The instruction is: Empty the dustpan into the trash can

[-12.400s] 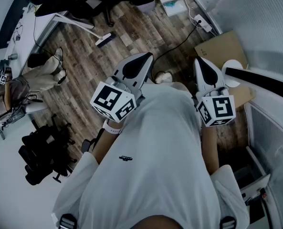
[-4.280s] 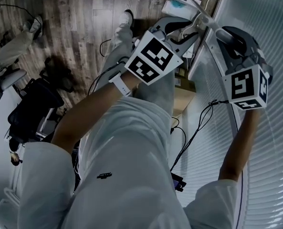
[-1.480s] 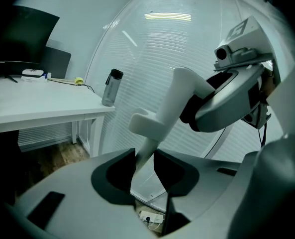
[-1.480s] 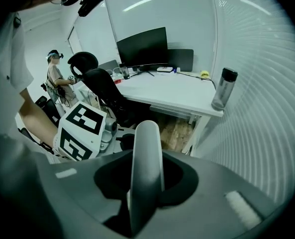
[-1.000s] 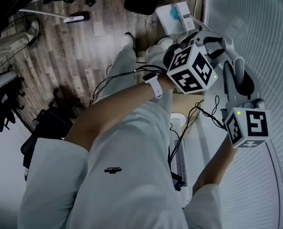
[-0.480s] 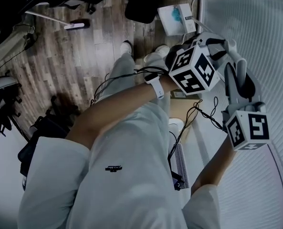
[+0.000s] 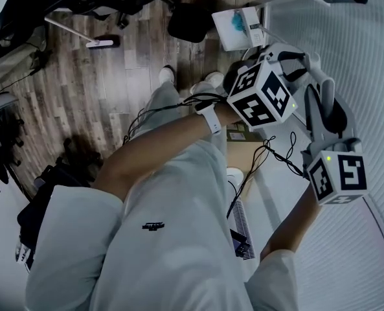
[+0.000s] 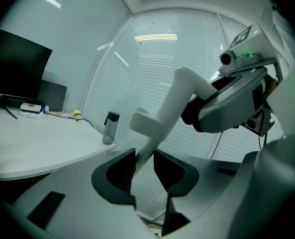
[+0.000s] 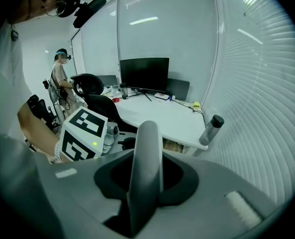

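In the head view a white dustpan [image 7: 237, 26] with something blue in it hangs on a thin handle [image 7: 264, 31], just right of the black trash can [image 7: 188, 21]. My left gripper [image 7: 247, 70] is shut on the pale handle [image 8: 172, 103], which runs between its pads [image 8: 127, 171] up towards my right gripper [image 8: 232, 103]. My right gripper [image 7: 302, 60] is shut on the handle's rounded grey top [image 9: 146, 153]. The left gripper's marker cube [image 9: 82, 133] sits just below it. Neither gripper view shows the dustpan's pan.
A white desk [image 9: 157, 116] with a monitor [image 9: 145, 73] and a bottle [image 9: 210, 128] stands by the blinds [image 7: 347, 63]. A floor tool [image 7: 101, 42], cables [image 7: 159, 112], cardboard [image 7: 240, 138] and office chairs [image 7: 0, 154] are on the wood floor. A person [image 9: 61, 78] stands behind.
Both grippers keep their hold on the handle and have risen a little. The trash can has slid down the head view, closer to the dustpan. Twelve seconds ago both grippers were empty.
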Tool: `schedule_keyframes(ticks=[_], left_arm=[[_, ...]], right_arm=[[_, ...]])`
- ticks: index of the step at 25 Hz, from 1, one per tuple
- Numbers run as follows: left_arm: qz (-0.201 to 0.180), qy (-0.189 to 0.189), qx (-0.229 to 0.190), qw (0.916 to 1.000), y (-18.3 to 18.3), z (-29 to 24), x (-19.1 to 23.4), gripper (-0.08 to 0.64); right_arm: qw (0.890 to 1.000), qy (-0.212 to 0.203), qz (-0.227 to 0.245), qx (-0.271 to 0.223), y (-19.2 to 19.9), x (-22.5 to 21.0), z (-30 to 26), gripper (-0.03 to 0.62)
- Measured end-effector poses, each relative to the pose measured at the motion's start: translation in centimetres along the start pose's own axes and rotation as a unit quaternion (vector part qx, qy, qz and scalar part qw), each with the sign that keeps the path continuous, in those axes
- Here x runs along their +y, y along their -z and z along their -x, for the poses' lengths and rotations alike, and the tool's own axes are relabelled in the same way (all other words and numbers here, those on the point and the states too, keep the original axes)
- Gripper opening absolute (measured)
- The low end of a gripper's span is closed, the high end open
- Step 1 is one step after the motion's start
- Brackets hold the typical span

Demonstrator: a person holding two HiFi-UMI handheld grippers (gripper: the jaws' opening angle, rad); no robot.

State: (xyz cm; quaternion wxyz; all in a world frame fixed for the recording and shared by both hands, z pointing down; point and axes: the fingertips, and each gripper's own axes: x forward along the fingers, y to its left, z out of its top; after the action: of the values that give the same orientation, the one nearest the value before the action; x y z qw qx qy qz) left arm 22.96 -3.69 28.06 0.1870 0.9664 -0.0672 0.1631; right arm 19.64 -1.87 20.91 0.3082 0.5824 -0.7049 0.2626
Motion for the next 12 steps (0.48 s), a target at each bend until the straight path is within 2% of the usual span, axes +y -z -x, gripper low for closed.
schedule_keyframes(ticks=[12], left_arm=[[0.003,-0.038,-0.041,0.9985,-3.8,5.1,1.6,0.119]], right_arm=[[0.999,-0.008,0.041,-0.036,-4.8,3.7,1.4,0.094]])
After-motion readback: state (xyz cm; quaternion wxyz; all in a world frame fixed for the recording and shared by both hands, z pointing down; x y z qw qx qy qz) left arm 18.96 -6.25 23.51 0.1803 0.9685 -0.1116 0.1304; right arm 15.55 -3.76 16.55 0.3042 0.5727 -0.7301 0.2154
